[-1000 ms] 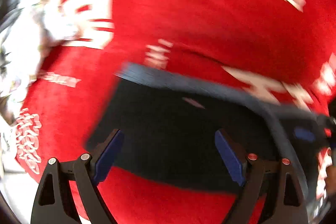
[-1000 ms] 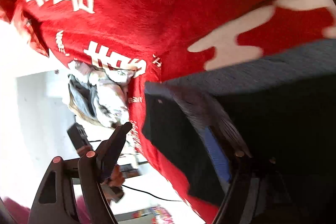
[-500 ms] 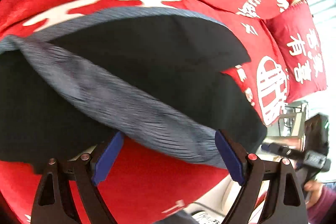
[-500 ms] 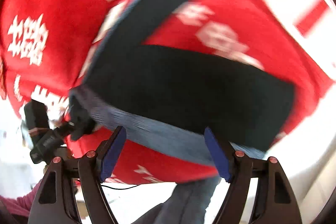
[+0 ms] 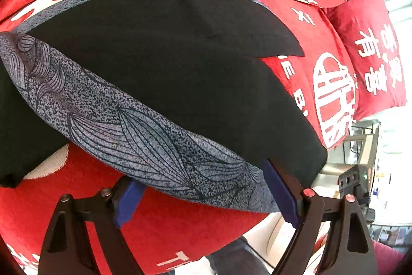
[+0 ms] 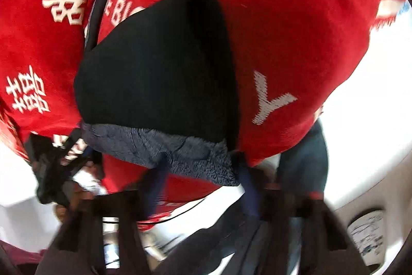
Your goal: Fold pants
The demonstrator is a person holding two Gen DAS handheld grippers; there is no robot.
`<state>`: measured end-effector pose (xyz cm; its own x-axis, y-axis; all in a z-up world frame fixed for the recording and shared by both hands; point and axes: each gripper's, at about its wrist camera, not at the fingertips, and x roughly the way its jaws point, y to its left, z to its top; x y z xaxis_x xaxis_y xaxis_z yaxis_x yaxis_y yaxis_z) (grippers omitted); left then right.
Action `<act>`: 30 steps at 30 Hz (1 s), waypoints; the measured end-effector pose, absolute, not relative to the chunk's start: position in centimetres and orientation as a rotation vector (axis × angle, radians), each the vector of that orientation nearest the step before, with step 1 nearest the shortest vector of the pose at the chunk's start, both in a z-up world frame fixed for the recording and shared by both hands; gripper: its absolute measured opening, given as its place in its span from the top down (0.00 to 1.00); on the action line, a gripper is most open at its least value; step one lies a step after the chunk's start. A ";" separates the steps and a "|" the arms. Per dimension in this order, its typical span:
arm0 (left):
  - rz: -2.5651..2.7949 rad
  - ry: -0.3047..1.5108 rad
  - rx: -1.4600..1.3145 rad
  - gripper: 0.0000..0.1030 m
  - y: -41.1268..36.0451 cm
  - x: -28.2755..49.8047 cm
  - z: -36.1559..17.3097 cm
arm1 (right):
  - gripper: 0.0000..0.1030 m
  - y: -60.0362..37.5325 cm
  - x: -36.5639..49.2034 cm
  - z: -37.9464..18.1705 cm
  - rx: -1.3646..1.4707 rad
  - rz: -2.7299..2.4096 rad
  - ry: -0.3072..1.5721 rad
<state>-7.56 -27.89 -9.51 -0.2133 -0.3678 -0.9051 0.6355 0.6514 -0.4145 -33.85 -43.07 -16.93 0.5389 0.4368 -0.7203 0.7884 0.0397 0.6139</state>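
Black pants [image 5: 164, 53] with a grey leaf-patterned waistband [image 5: 144, 135] lie on a red blanket [image 5: 180, 231] with white lettering. In the left wrist view my left gripper [image 5: 203, 195] is open, its blue pads either side of the waistband's near edge, close above the cloth. In the right wrist view the pants [image 6: 159, 74] lie lengthwise away from me, with the grey waistband [image 6: 167, 153] nearest. My right gripper [image 6: 200, 184] is open and blurred, its pads at the waistband's edge. I cannot tell whether either gripper touches the cloth.
A red cushion [image 5: 370, 53] with white characters lies at the far right of the bed. The bed edge and pale floor [image 6: 373, 120] are at the right. The person's jeans-clad leg [image 6: 303, 161] stands by the edge. The other gripper's body [image 5: 355, 184] shows at right.
Both grippers have swung round to the waistband end of the pants and closed in on it. The right gripper's pads have come somewhat closer together; it is still moving.
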 end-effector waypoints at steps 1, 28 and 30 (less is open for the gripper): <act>-0.916 1.535 0.235 0.43 -28.1 -7.6 -9.6 | 0.86 -43.5 -34.3 -16.7 1.641 -0.328 1.015; -0.627 1.198 0.220 0.37 -42.0 7.9 -3.3 | 0.51 -70.9 -8.4 -14.4 1.461 -0.108 1.033; -0.621 1.201 0.227 0.37 -41.7 7.9 -3.0 | 0.23 -71.3 -8.2 -13.4 1.426 -0.122 1.002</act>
<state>7.93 -41.68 -2.99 0.2205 -0.3276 -0.9187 0.5599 0.8137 -0.1558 -8.15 -71.28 -13.39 0.6080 0.4814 -0.6314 0.6187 0.2111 0.7567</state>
